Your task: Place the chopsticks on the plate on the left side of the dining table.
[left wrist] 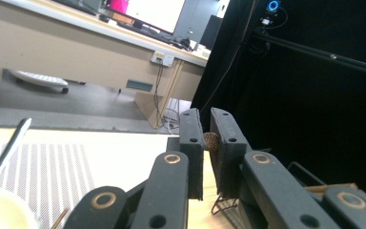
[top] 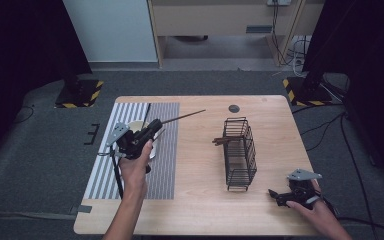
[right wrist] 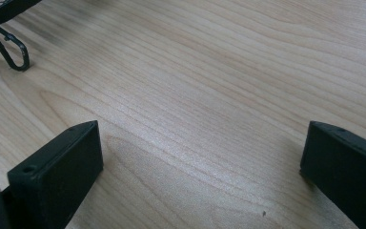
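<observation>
**Chopstick held over the mat**

The left tool (top: 152,127) is clamped on a brown chopstick (top: 182,117), raised above the striped mat (top: 167,150). The right tool (top: 275,195) rests with jaws wide apart on the counter (top: 200,200), near the wire rack (top: 240,155) holding more sticks.

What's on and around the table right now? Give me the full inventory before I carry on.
Table: one, light wood, centre.
Striped mat: one, grey and white, table's left part.
Bowl: one, pale, on the mat, under the left gripper.
Wire basket: one, black, right of centre; brown sticks poke out its left side, count unclear.
Chopstick: one, brown, clamped in the left gripper, tip pointing toward the basket.
Round insert: one, dark, far table edge.
Left gripper: black, shut on the chopstick, above the mat.
Right gripper: black, open, resting low at the table's near right corner.
</observation>
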Demonstrator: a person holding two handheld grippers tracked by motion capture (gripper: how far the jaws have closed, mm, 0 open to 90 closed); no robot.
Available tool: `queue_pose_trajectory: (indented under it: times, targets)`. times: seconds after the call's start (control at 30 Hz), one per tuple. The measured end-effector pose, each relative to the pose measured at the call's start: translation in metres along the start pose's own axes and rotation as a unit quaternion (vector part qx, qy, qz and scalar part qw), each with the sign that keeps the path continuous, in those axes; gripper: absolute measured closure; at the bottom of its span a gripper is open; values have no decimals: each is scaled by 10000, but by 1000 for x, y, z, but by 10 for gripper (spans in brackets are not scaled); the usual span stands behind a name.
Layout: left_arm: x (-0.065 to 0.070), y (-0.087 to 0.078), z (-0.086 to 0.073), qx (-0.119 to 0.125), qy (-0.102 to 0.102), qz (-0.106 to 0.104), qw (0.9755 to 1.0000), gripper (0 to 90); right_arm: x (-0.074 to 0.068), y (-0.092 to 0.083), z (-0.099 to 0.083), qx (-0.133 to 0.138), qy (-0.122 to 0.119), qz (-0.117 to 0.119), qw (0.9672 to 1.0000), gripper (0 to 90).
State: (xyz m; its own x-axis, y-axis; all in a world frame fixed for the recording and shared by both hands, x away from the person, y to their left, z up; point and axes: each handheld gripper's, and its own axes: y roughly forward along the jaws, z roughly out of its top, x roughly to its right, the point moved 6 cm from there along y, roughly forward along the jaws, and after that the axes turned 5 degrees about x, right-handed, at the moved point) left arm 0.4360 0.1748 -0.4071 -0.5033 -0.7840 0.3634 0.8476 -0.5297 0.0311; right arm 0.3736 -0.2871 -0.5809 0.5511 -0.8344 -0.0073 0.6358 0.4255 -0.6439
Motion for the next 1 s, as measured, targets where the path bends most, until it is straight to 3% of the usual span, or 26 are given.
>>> queue_pose_trajectory:
  times: [0.37,1.0]
  targets:
    - [-20,-16,-21,-152,-87,176,9997,836,0,0,0,6,-18,1,10000,3]
    - [-47,-42,-34,-186,-182,477,9985,836,0,0,0,7,-20,-2,10000,3]
